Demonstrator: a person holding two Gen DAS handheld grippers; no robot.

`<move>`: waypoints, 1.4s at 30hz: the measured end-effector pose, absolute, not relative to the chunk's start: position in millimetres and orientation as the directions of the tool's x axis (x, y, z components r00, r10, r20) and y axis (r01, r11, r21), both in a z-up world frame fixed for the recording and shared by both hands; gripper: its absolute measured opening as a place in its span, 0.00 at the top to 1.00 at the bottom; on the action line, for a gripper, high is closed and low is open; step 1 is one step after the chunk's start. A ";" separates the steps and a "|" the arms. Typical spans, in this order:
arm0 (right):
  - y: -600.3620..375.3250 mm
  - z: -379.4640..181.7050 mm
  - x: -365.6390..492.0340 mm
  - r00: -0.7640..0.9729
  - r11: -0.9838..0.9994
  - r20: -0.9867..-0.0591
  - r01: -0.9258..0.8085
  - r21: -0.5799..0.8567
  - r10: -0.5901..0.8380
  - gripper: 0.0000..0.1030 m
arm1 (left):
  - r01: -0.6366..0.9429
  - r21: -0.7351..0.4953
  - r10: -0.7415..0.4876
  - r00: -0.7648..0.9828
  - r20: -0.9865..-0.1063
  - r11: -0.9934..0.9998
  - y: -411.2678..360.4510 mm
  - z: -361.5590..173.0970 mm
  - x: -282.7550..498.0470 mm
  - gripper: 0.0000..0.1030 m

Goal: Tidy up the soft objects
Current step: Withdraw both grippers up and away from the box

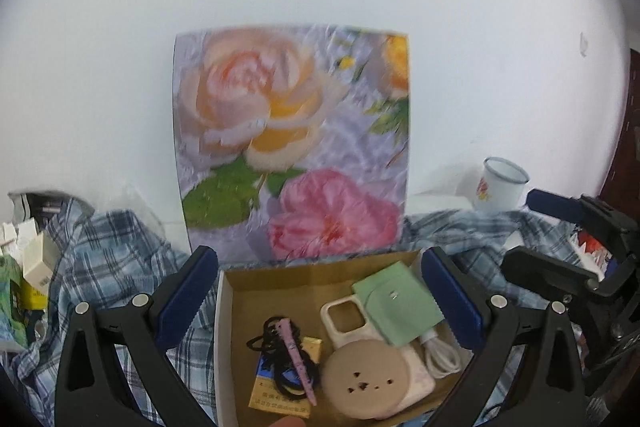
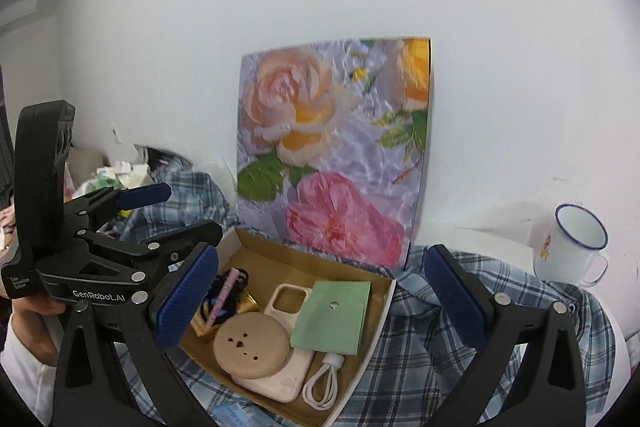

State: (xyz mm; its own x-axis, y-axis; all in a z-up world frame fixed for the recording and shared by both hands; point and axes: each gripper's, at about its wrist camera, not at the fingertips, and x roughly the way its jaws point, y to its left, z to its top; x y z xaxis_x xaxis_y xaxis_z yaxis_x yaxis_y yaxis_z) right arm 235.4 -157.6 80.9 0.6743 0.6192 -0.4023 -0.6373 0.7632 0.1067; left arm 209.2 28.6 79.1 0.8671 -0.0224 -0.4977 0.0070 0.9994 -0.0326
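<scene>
We find both claws released and holding nothing. Left gripper (image 1: 320, 291) hangs over the cardboard box (image 1: 228, 307), jaws spread wide to either side of it; right gripper (image 2: 320, 291) sits just to its right, also spread, w/ the box's right half and the shirt between its jaws.

The task's thing, the blue plaid shirt (image 2: 420, 359), lies crumpled on the table under and around the box, reaching left to a heap of cartons (image 1: 36, 267) and right toward the enamel mug (image 2: 576, 247).

The box holds hard oddments: phone case (image 1: 344, 319), round tan disc (image 1: 364, 371), green pouch (image 1: 396, 303), white cable (image 1: 440, 351), hair ties w/ pink clip (image 1: 296, 359). Flower picture (image 1: 292, 143) leans on the far wall.

Judgement: the box pins the shirt, so it likely must be shifted first; the open jaws suit that approach. Folding not yet begun.
</scene>
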 end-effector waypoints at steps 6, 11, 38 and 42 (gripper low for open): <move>-167.1 103.5 218.3 0.700 0.770 -0.358 -0.630 0.099 0.618 0.00 | 0.060 -0.030 -0.067 0.897 -0.438 0.998 13.9 108.7 188.1 0.00; -175.8 121.6 199.2 0.717 0.775 -0.322 -0.624 0.097 0.618 0.00 | 0.085 -0.044 -0.095 0.913 -0.397 0.995 8.1 126.6 171.3 0.00; -212.4 107.8 129.0 0.696 0.733 -0.265 -0.677 0.069 0.667 0.00 | 0.166 0.000 -0.154 0.916 -0.370 0.986 -26.9 127.4 96.7 0.00; -211.8 91.4 131.8 0.694 0.736 -0.285 -0.673 0.068 0.661 0.00 | 0.179 -0.023 -0.173 0.900 -0.399 0.984 -26.5 107.9 101.1 0.00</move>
